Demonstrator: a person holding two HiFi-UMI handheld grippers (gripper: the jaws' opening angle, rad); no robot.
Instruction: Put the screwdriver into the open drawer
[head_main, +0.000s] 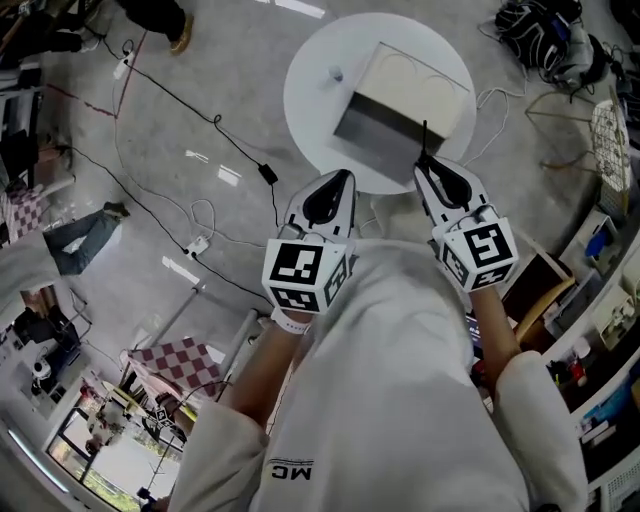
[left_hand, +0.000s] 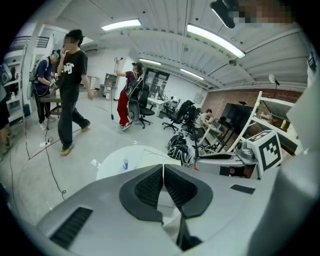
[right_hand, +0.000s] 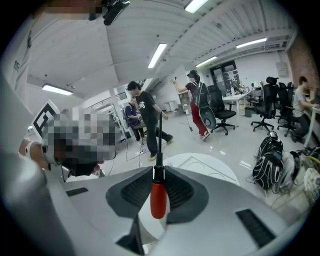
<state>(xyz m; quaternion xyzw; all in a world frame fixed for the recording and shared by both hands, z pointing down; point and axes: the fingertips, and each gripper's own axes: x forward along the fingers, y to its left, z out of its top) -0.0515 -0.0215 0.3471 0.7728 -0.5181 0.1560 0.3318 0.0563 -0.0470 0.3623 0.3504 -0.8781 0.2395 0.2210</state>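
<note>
A screwdriver (right_hand: 158, 197) with a red handle and a thin black shaft stands upright between the pads of my right gripper (right_hand: 158, 170), which is shut on it. In the head view the right gripper (head_main: 425, 166) hovers at the near edge of the round white table (head_main: 310, 110), and the screwdriver's shaft (head_main: 424, 136) points toward the cream drawer unit (head_main: 420, 82). Its open drawer (head_main: 375, 133) shows a grey inside and faces me. My left gripper (head_main: 338, 183) is beside it at the table's near rim, shut with nothing between its pads (left_hand: 150, 187).
A small blue-and-white item (head_main: 337, 73) stands on the table to the left of the drawer unit. Cables and a power strip (head_main: 196, 244) trail over the floor at left. Black bags (head_main: 545, 35) lie at far right. People walk in the room beyond the table.
</note>
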